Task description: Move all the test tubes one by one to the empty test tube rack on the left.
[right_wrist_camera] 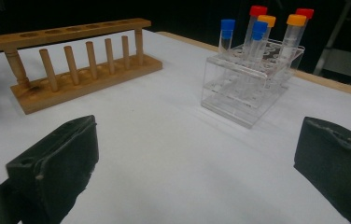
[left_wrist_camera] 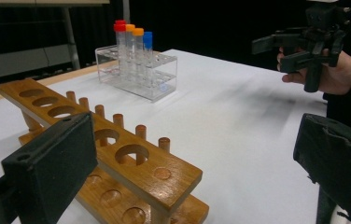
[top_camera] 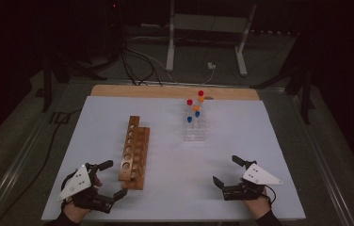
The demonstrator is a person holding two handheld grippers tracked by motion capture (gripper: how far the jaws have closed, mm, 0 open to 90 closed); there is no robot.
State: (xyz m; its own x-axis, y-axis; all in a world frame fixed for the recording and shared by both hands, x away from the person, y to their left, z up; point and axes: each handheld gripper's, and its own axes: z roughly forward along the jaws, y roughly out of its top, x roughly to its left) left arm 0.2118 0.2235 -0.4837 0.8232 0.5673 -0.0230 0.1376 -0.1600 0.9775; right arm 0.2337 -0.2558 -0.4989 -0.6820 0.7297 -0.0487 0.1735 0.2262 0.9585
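A wooden test-tube rack [top_camera: 134, 153] [left_wrist_camera: 117, 154] [right_wrist_camera: 80, 74] with a row of holes and pegs stands empty, left of the table's middle. A clear plastic rack [top_camera: 197, 131] [left_wrist_camera: 141, 74] [right_wrist_camera: 246, 91] farther back holds several tubes with red [top_camera: 200, 93], orange [top_camera: 196, 108] and blue [top_camera: 189, 119] caps. My left gripper [top_camera: 114, 179] [left_wrist_camera: 192, 172] is open at the wooden rack's near end, holding nothing. My right gripper [top_camera: 227, 170] [right_wrist_camera: 197, 163] is open over bare table at the near right, and in the left gripper view the right gripper [left_wrist_camera: 281, 49] appears in a hand.
A white sheet [top_camera: 241, 141] covers the table, with a wooden strip [top_camera: 165, 91] along its far edge. Beyond it, cables [top_camera: 137, 66] lie on the dark floor and a white metal frame [top_camera: 208, 28] stands there. Open surface lies between the two racks and the grippers.
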